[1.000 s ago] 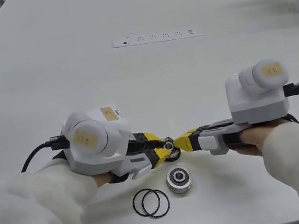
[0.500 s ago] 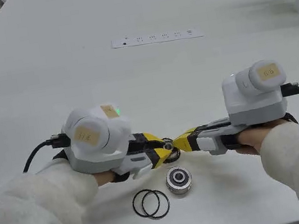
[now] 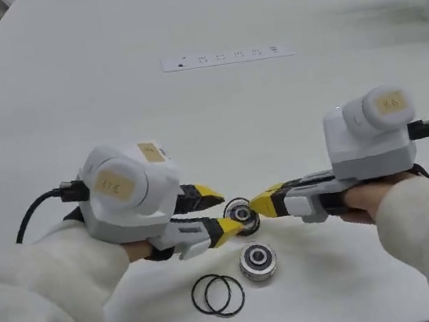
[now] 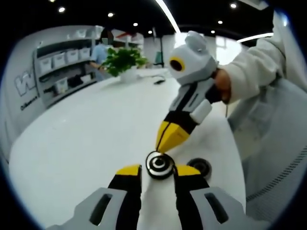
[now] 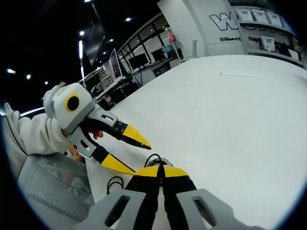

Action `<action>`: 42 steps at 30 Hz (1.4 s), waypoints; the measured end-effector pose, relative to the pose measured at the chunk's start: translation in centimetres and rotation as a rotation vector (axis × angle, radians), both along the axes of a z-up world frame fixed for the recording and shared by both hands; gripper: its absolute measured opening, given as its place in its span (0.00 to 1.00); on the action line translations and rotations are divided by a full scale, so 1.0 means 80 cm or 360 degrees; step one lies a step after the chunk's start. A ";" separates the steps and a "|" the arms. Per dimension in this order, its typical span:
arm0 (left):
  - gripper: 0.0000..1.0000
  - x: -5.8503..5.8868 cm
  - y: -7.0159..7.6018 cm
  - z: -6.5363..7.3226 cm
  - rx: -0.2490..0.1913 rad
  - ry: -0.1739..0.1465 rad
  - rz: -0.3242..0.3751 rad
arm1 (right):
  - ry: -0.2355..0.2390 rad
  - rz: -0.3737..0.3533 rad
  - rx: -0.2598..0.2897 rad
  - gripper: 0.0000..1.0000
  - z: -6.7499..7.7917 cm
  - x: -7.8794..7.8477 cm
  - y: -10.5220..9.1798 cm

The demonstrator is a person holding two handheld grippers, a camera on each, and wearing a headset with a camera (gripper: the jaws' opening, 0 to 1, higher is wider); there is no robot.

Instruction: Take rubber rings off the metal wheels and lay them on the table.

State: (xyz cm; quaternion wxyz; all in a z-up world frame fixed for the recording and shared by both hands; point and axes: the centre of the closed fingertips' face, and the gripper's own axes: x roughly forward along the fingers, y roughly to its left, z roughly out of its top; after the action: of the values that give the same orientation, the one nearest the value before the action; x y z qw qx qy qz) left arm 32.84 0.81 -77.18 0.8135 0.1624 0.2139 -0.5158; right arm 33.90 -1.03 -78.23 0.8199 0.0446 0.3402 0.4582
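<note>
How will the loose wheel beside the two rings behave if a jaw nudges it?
The wheel lies flat, so it would probably slide, not roll. It looks like solid metal: likely stiff and heavy for its size.

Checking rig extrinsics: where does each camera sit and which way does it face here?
Head view: on the headset, looking forward and down at the white table; white sleeves, left tongs, right tongs show.
Left gripper view: on the left tongs, looking along their open jaws at the small round metal wheel; right tongs and a sleeve enter from the right.
Right gripper view: on the right tongs, looking along their shut jaws across the table; left tongs enter from the left.
Shared: the gripper views face each other.
</note>
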 end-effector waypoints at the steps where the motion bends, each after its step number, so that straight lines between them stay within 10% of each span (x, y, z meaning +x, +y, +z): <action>1: 0.29 0.000 0.002 0.004 -0.0003 -0.0010 0.0005 | 0.0002 -0.0004 0.0004 0.00 0.000 0.000 -0.001; 32: 0.58 -0.027 0.033 0.070 -0.0101 -0.0157 0.0030 | 0.0065 -0.0052 0.0256 0.00 0.045 -0.009 0.020; 42: 0.63 -0.053 0.054 0.067 -0.0124 -0.0106 0.0075 | 0.0073 0.0018 0.0288 0.00 0.054 -0.025 0.040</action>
State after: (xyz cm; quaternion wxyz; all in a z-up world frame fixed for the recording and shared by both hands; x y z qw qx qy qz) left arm 28.58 5.16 -71.86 0.8378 0.1427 0.1704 -0.4987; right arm 31.89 2.17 -73.91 0.8020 0.1271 0.3162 0.4906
